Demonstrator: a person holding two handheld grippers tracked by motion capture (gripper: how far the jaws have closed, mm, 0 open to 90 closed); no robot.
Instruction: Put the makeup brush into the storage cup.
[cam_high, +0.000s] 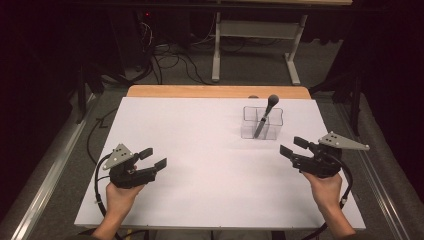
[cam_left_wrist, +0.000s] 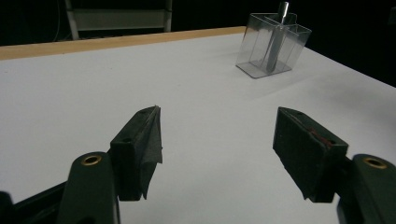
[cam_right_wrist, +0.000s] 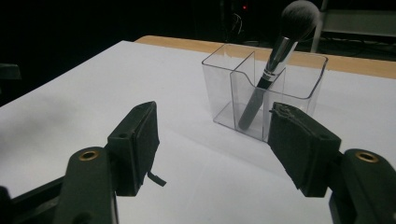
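High view first: we see the white surface (cam_high: 200, 165) as the largest thing, with a strip of wooden edge (cam_high: 215, 91) along its far side and, beyond that on the floor, a pale metal frame (cam_high: 255, 45) and loose cables (cam_high: 170, 57). We hold the left tongs (cam_high: 152, 159) low over the near left part of the surface and the right tongs (cam_high: 291, 146) over the near right part, well apart from each other. Both stand spread with nothing between the pads.

Ahead of the right tongs and a little toward the middle stands a clear divided holder (cam_high: 262, 122), near them but not touched. From the left tongs it lies well off, far across the surface to their right (cam_left_wrist: 273, 44).

Smallest is the makeup brush (cam_right_wrist: 275, 60), leaning tilted in one compartment of the holder (cam_right_wrist: 261, 88), handle down and bristle head up above the rim. Between the right tongs and the holder we see only bare surface; from the left tongs likewise.
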